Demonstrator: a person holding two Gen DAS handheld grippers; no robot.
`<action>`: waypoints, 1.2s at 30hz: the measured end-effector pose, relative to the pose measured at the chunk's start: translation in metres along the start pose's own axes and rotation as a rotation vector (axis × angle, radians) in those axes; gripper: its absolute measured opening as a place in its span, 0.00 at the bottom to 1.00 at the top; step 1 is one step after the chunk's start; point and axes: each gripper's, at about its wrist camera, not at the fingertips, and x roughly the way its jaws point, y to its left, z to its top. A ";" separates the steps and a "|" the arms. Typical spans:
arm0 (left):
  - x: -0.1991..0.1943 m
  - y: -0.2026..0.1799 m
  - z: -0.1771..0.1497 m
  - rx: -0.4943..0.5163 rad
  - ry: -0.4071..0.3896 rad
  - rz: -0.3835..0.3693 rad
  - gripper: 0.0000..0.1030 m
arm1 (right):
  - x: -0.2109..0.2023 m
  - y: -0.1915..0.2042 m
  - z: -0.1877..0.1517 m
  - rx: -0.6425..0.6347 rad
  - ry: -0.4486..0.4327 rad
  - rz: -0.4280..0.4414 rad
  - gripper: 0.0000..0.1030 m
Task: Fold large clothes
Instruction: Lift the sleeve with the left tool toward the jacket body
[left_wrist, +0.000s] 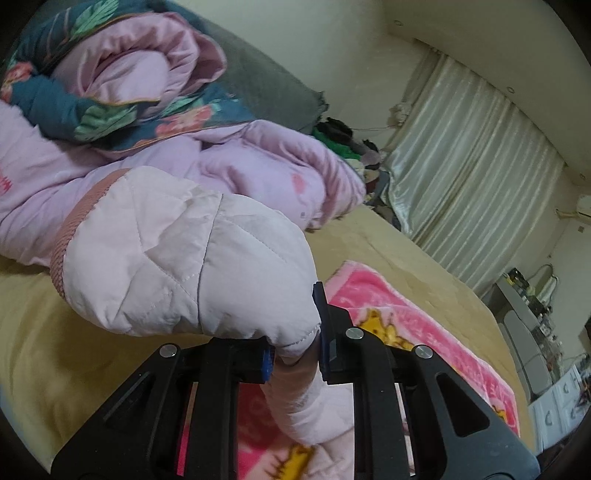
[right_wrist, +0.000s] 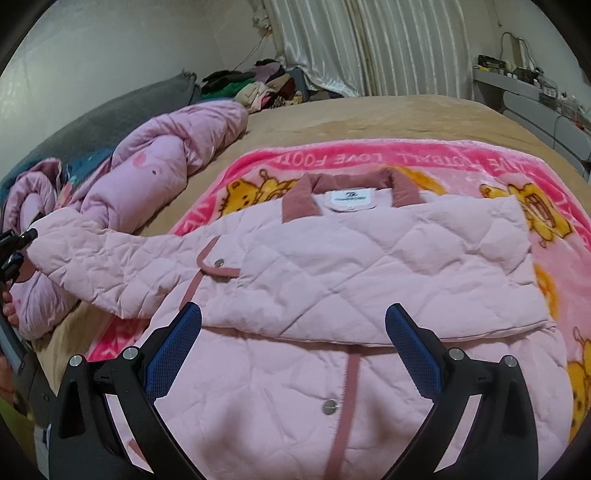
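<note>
The soft pink quilted jacket with the dusty-rose collar (right_wrist: 351, 266) lies flat on a bright pink fuzzy blanket with yellow cartoon bears (right_wrist: 509, 170). The blanket is spread on a tan bed cover (right_wrist: 369, 110). One side of the jacket is already folded over its middle. The other long sleeve (right_wrist: 110, 266) is stretched out to the side, and its end is lifted up off the bed.

The left gripper (left_wrist: 295, 354) is pinching that sleeve near the cuff. Its blue pads are squeezed close together with the puffy cloth bunched between them. The sleeve end with its rose trim (left_wrist: 66, 243) bulges out above the fingers.

The right gripper (right_wrist: 295, 347) hovers over the lower front of the jacket. Its two blue fingers are spread wide apart and nothing is between them. It does not look like it is pressing on the cloth.

I think the next move is to carry the sleeve across the jacket.

Things could go wrong here. The cloth is puffy and slippery, so the sleeve might slide out of the pinch and flop down crooked. Nothing holds the jacket down, so a hard pull could drag it or undo the folded side.

A rolled-up lilac duvet (right_wrist: 166, 158) lies just beside the sleeve, so the sleeve might brush it. Pale shiny curtains (right_wrist: 351, 44) hang far behind.
</note>
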 end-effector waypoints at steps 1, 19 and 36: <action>-0.003 -0.008 -0.001 0.010 -0.002 -0.008 0.10 | -0.003 -0.005 0.000 0.009 -0.005 0.000 0.96; -0.015 -0.097 -0.025 0.130 0.006 -0.091 0.09 | -0.042 -0.074 -0.006 0.093 -0.051 -0.043 0.96; -0.004 -0.159 -0.061 0.248 0.050 -0.177 0.09 | -0.062 -0.125 -0.014 0.136 -0.089 -0.131 0.96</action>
